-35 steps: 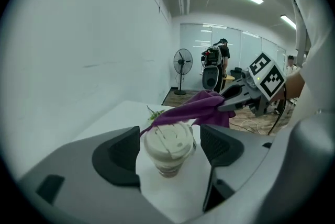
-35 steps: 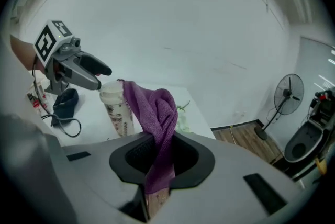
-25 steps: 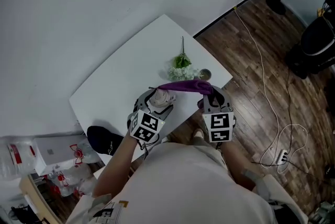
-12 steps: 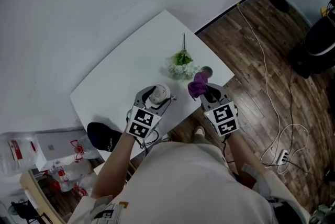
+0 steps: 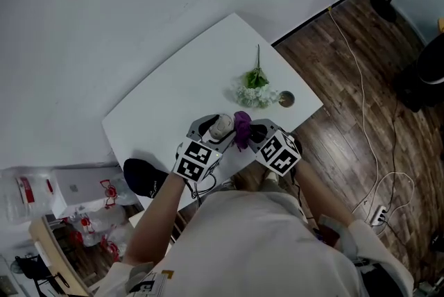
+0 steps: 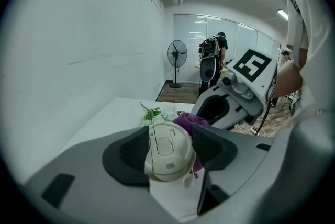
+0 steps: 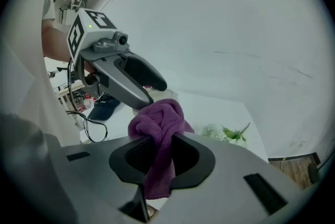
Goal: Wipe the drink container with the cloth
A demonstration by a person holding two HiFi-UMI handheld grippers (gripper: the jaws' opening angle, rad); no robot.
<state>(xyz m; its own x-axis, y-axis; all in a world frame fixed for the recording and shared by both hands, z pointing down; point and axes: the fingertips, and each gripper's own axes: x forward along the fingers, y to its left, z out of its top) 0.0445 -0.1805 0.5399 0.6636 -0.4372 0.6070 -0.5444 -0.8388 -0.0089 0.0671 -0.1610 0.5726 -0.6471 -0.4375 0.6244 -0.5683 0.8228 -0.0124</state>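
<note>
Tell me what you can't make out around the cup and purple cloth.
Body of the drink container: left gripper view, hidden under its own lid; head view, too small.
Whether the cloth touches the container: right gripper view, the bunched cloth covers the spot; head view, too small.
What the small round thing beside the flowers is: head view, too small.

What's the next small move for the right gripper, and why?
Probably press the purple cloth against the drink container and rub. The right gripper clamps the cloth right beside it; the left gripper has just been closing its fingers around the container.
</note>
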